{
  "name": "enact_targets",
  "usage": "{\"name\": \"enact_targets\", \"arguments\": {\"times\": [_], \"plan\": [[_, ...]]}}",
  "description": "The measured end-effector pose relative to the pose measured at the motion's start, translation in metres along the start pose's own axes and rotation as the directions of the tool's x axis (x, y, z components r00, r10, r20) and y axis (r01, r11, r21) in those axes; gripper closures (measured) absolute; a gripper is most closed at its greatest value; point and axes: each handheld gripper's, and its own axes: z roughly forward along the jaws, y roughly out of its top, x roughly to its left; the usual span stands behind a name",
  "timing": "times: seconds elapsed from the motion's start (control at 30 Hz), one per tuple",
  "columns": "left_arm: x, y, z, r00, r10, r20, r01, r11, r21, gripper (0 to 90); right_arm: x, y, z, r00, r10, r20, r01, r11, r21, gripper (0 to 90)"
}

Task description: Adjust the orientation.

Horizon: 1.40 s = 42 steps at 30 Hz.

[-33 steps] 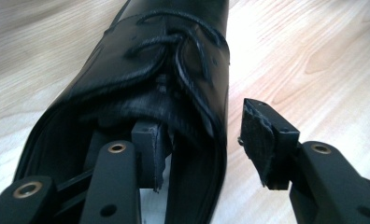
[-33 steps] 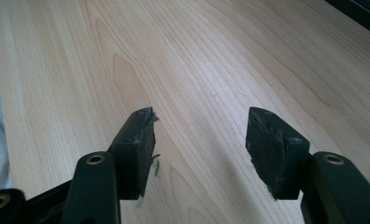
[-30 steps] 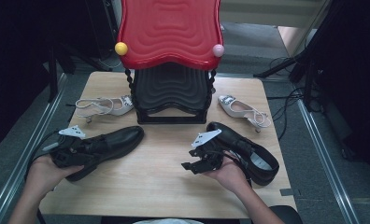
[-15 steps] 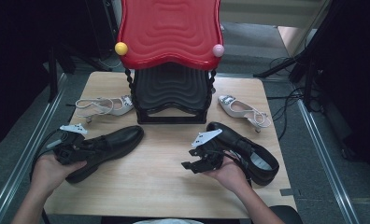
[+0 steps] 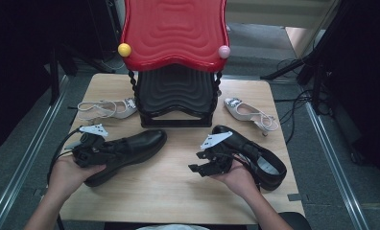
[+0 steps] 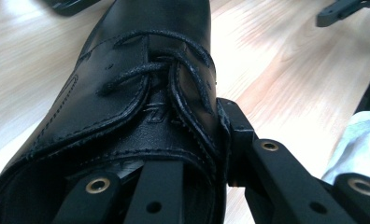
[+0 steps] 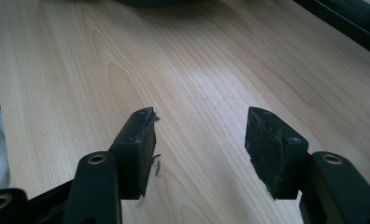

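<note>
Pale wood makes up the table [image 5: 178, 191], and at its far edge stands a two-tier shoe rack [image 5: 174, 62], glossy red shelf over ribbed black shelf, both tiers bare. A pale strappy sandal [image 5: 104, 109] lies to the left of the rack and its mate [image 5: 249, 112] to the right. Nearer the person lie two black lace-up shoes: one [image 5: 130, 148] at the left with its toe pointing toward the rack, the other [image 5: 255, 153] at the right, flat on the table beside the right hand. The left gripper [image 5: 89, 151] is clamped on the collar of the left shoe; in the left gripper view one jaw sits inside the opening and the other presses the outer leather [image 6: 174, 135] just behind the laces. The right gripper [image 5: 212, 163] hangs over bare wood between the two shoes, its jaws spread wide with nothing between them, as the right gripper view shows. The step in hand looks like carrying the left shoe to the rack. That move calls for a steady lift, since the toe is heavy and may droop, then sliding the shoe toe-first onto the lower black shelf, clear of the twisted side posts.
</note>
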Motion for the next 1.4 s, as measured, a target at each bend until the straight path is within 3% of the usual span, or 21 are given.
{"name": "enact_targets", "arguments": {"times": [0.13, 0.33, 0.5, 0.67, 0.77, 0.97, 1.07, 1.17, 1.33, 1.4], "plan": [[-0.009, 0.014, 0.013, 0.9995, 0.006, 0.032, -0.006, 0.9999, 0.010, 80.4, -0.001, -0.001, -0.004, 0.9999, 0.005, 0.009, -0.005, 1.000, -0.012, 44.2], [-0.021, 0.031, 0.031, 0.9994, 0.014, 0.033, -0.015, 0.9996, 0.025, 80.4, -0.002, -0.004, -0.008, 0.9998, 0.008, 0.020, -0.008, 1.000, -0.022, 44.0], [-0.037, 0.054, 0.052, 0.9985, 0.021, 0.051, -0.023, 0.9989, 0.040, 80.0, -0.003, -0.006, -0.012, 0.9995, 0.021, 0.023, -0.020, 0.999, -0.032, 44.0], [-0.052, 0.066, 0.067, 0.9987, 0.033, 0.038, -0.035, 0.9981, 0.051, 79.9, -0.003, -0.009, -0.015, 0.9990, 0.028, 0.034, -0.027, 0.999, -0.034, 44.0], [-0.057, 0.068, 0.076, 0.9982, 0.038, 0.047, -0.040, 0.9977, 0.055, 79.7, -0.003, -0.011, -0.016, 0.9987, 0.034, 0.039, -0.033, 0.999, -0.033, 44.0], [-0.064, 0.063, 0.094, 0.9989, 0.011, 0.046, -0.013, 0.9986, 0.050, 79.5, -0.002, -0.014, -0.016, 0.9980, 0.041, 0.048, -0.039, 0.999, -0.034, 44.0], [-0.070, 0.063, 0.101, 0.9993, 0.027, 0.028, -0.028, 0.9983, 0.052, 79.4, -0.002, -0.015, -0.015, 0.9978, 0.042, 0.052, -0.040, 0.999, -0.028, 44.0], [-0.072, 0.062, 0.105, 0.9991, 0.009, 0.043, -0.011, 0.9991, 0.041, 79.0, -0.001, -0.017, -0.013, 0.9973, 0.048, 0.057, -0.047, 0.999, -0.020, 44.0], [-0.075, 0.060, 0.109, 0.9980, 0.024, 0.059, -0.027, 0.9984, 0.050, 75.3, -0.001, -0.019, -0.013, 0.9969, 0.050, 0.060, -0.049, 0.999, -0.017, 44.1], [-0.071, 0.059, 0.108, 0.9963, 0.018, 0.084, -0.023, 0.9983, 0.053, 72.5, -0.002, -0.020, -0.013, 0.9964, 0.053, 0.065, -0.052, 0.999, -0.016, 44.1]]}}
